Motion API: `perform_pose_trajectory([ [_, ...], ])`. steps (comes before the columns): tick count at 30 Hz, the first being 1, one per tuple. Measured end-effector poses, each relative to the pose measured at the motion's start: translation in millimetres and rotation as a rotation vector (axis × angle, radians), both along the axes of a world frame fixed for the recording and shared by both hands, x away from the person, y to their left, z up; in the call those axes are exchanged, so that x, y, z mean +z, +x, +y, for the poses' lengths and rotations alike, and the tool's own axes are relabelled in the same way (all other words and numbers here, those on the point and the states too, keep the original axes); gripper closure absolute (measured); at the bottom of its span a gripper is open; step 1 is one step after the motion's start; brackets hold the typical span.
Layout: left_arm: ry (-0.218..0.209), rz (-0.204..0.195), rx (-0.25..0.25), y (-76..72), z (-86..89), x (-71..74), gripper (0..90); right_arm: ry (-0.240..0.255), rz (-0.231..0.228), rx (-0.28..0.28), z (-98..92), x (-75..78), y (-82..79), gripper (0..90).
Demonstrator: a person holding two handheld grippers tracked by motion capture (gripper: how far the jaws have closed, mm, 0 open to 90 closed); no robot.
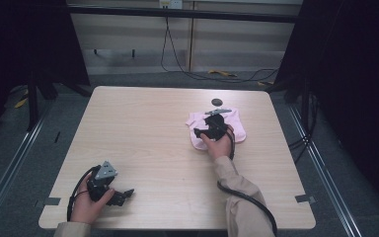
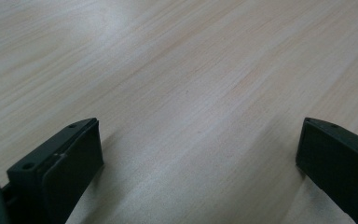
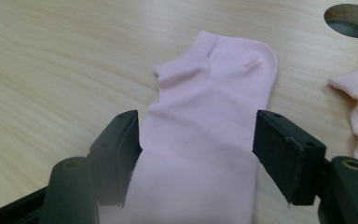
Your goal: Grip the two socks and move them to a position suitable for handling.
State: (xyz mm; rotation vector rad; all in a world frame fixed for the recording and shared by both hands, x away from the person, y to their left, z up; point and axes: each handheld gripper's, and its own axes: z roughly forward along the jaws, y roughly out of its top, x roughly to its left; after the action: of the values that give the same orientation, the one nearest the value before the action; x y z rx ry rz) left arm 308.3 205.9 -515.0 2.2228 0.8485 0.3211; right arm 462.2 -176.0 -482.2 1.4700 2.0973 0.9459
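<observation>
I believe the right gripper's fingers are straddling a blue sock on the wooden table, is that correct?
Not quite: the sock is pink, not blue. The right gripper view shows it lying flat on the wooden table with the right gripper open, one of its fingers on either side of the fabric.

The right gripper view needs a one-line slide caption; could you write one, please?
Open right gripper straddling a pink sock laid flat on the wooden table.

Pale wood-grain surface [image 1: 143, 128] with rounded corners, two pink socks [image 1: 237, 129] lying flat just beside each other toward its far right, a round cable hole [image 1: 217, 102] just beyond them, left gripper [image 1: 121, 196] resting near the front-left corner
</observation>
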Motion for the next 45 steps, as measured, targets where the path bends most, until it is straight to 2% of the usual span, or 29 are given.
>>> perform_pose_trajectory([
  [4, -0.006, 0.005, -0.009, -0.1, -0.3, -0.2, 0.0, -0.037, 0.007, -0.045, 12.4, -4.3, 12.8, 31.0],
  [6, -0.006, 0.005, -0.009, -0.1, -0.4, -0.2, 0.0, -0.037, 0.023, -0.079, 17.4, -6.7, 16.6, 29.2],
  [9, -0.007, 0.005, -0.01, -0.1, -0.5, -0.3, 0.0, -0.059, 0.046, -0.065, 24.2, -14.0, 19.9, 34.4],
  [10, -0.007, 0.005, -0.01, -0.2, -0.4, -0.3, 0.0, -0.082, 0.061, -0.062, 26.1, -17.4, 20.0, 35.3],
  [12, -0.007, 0.005, -0.011, -0.2, -0.4, -0.3, 0.0, -0.083, 0.038, -0.079, 27.2, -20.2, 18.3, 38.1],
  [13, -0.007, 0.005, -0.011, -0.2, -0.4, -0.2, 0.0, -0.08, 0.034, -0.083, 27.1, -20.3, 17.5, 43.4],
  [15, -0.007, 0.005, -0.01, -0.2, -0.5, -0.3, 0.0, -0.074, 0.041, -0.072, 24.5, -17.7, 16.3, 68.6],
  [18, -0.007, 0.005, -0.01, -0.2, -0.5, -0.3, 0.0, -0.02, 0.072, -0.065, 16.7, -15.9, 16.6, 82.6],
  [20, -0.007, 0.005, -0.01, -0.2, -0.5, -0.3, 0.0, 0.016, 0.075, -0.067, 11.0, -15.5, 15.3, 84.1],
  [25, -0.007, 0.005, -0.01, -0.2, -0.4, -0.3, 0.0, 0.012, 0.053, -0.037, -0.8, -10.7, 8.7, 85.1],
  [31, -0.007, 0.005, -0.01, -0.2, -0.5, -0.3, 0.0, 0.052, 0.013, 0.039, -6.9, 6.3, -5.9, 85.3],
  [37, -0.007, 0.006, -0.01, -0.2, -0.4, -0.2, 0.0, 0.1, -0.024, 0.186, 2.3, 30.9, -28.4, 85.5],
  [42, -0.006, 0.005, -0.01, -0.2, -0.5, -0.2, 0.0, 0.116, -0.064, 0.335, 18.8, 53.0, -61.6, 85.5],
  [45, -0.006, 0.005, -0.01, -0.2, -0.5, -0.2, 0.0, 0.168, -0.053, 0.422, 24.7, 50.9, -87.4, 84.4],
])
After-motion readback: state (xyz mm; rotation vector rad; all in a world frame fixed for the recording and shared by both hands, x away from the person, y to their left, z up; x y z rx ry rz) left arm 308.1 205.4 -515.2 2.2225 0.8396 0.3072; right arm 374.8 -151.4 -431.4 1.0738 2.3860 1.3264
